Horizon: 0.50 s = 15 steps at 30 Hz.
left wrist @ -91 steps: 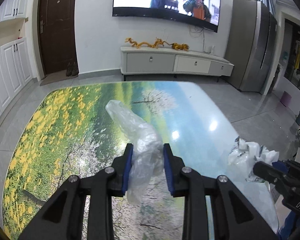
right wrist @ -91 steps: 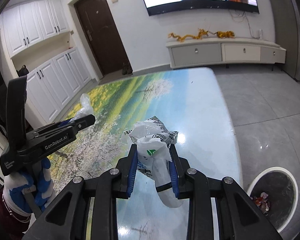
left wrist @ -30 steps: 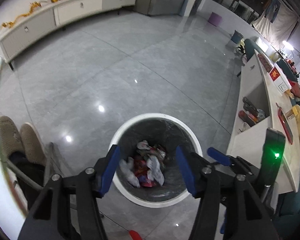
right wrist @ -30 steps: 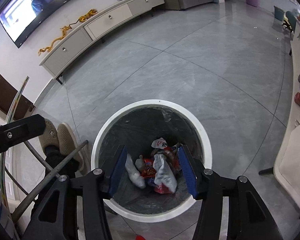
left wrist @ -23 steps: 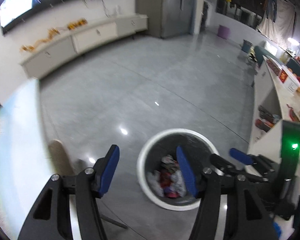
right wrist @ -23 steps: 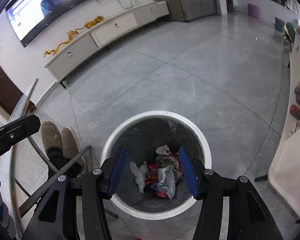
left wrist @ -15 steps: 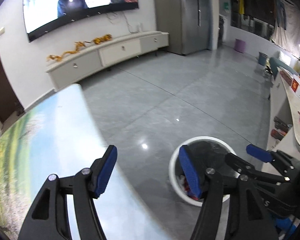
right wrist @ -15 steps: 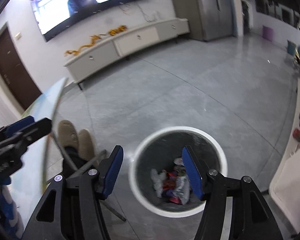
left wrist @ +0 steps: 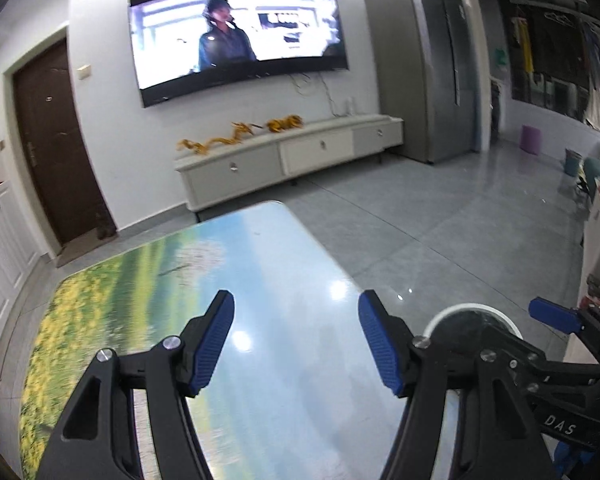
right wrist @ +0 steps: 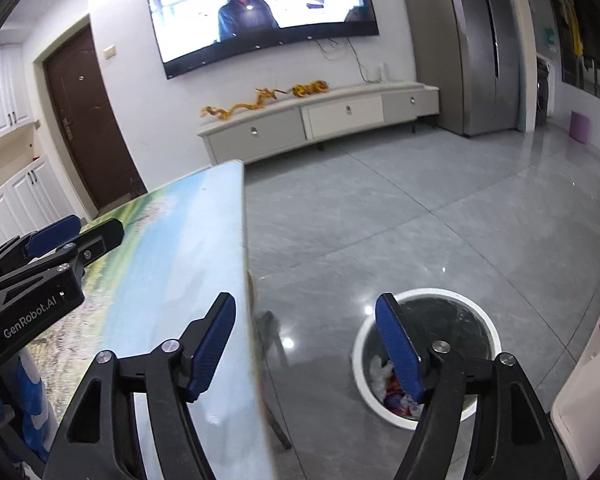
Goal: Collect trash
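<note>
My left gripper (left wrist: 296,344) hangs open over the table (left wrist: 260,264) with the printed landscape top, nothing between its blue pads. My right gripper (right wrist: 306,346) straddles the table's right edge (right wrist: 242,240); its jaws are opening and hold nothing. The white-rimmed trash bin (right wrist: 456,294) stands on the floor to the right of the table, with crumpled wrappers and a plastic bag (right wrist: 380,368) inside. In the left wrist view the bin's rim (left wrist: 472,308) shows behind the right gripper's body (left wrist: 560,364). No loose trash shows on the visible tabletop.
Grey tiled floor (right wrist: 400,208) spreads beyond the table. A low white TV cabinet (left wrist: 288,156) and a wall TV (left wrist: 236,36) stand at the back, a grey fridge (left wrist: 424,64) to the right, a brown door (left wrist: 56,140) to the left. A white counter edge (right wrist: 584,392) sits near the bin.
Both grippers rose and swung from above the bin back toward the table. The view tilted up from the bin to the room. The right gripper's jaws spread wider.
</note>
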Tool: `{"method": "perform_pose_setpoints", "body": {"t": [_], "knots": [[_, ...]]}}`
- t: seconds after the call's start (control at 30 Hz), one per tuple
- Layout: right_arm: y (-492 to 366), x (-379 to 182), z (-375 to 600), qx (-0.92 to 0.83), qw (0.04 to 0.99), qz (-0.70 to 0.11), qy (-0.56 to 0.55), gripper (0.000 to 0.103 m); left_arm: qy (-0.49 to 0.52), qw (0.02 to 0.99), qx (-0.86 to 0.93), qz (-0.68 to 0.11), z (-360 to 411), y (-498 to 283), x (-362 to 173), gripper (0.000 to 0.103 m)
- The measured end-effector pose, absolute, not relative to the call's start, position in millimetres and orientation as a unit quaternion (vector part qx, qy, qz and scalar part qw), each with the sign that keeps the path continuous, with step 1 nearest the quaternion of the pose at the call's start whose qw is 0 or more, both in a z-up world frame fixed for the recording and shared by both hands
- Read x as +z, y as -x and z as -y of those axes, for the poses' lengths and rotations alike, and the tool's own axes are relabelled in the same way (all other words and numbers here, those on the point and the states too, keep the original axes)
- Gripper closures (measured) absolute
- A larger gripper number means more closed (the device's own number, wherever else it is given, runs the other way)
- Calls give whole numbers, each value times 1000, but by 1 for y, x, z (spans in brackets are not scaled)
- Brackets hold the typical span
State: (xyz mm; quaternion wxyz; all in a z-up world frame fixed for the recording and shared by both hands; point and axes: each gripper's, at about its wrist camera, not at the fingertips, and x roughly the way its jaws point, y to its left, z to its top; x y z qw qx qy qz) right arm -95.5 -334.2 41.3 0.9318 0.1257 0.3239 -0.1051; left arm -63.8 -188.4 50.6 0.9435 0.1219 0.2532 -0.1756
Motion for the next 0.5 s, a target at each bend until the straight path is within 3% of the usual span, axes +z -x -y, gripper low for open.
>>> {"method": "perform_pose_setpoints", "body": {"t": [0.5], "knots": [[112,78,278,-108,954,-274,-57,9,-99,961,-129,-225,127,91,66,38]]}}
